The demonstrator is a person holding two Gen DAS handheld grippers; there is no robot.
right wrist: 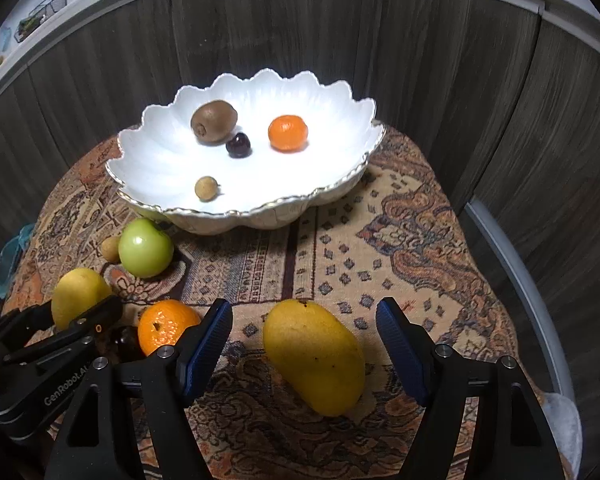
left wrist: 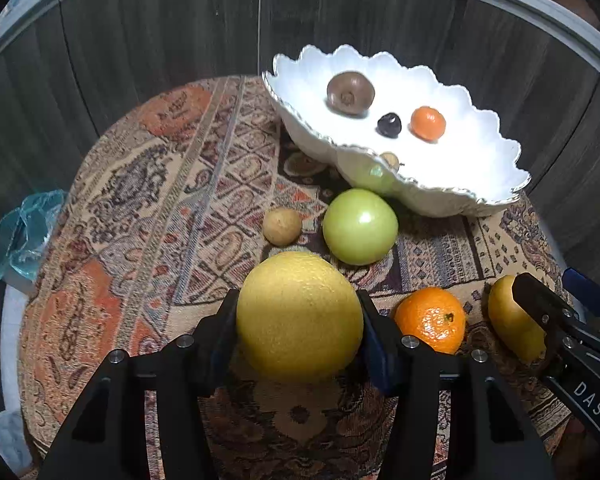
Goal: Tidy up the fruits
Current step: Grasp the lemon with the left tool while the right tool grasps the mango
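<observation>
My left gripper [left wrist: 298, 304] is shut on a big yellow citrus [left wrist: 299, 315], also in the right wrist view [right wrist: 80, 296]. My right gripper [right wrist: 304, 316] is open around a yellow mango [right wrist: 315, 356] lying on the cloth, fingers apart from it. The white scalloped bowl [right wrist: 160, 160] holds a kiwi [right wrist: 214, 121], a dark cherry [right wrist: 238, 145], a mandarin [right wrist: 287, 132] and a small tan fruit [right wrist: 206, 188]. On the cloth lie a green apple [left wrist: 360, 227], a small tan fruit [left wrist: 282, 226] and a mandarin [left wrist: 430, 319].
The round table wears a patterned cloth [right wrist: 400, 240]. A dark wood-panel wall [right wrist: 260, 32] curves behind it. A blue plastic bag [left wrist: 24, 232] hangs at the table's left edge. A dark small fruit [right wrist: 125, 342] sits by the mandarin.
</observation>
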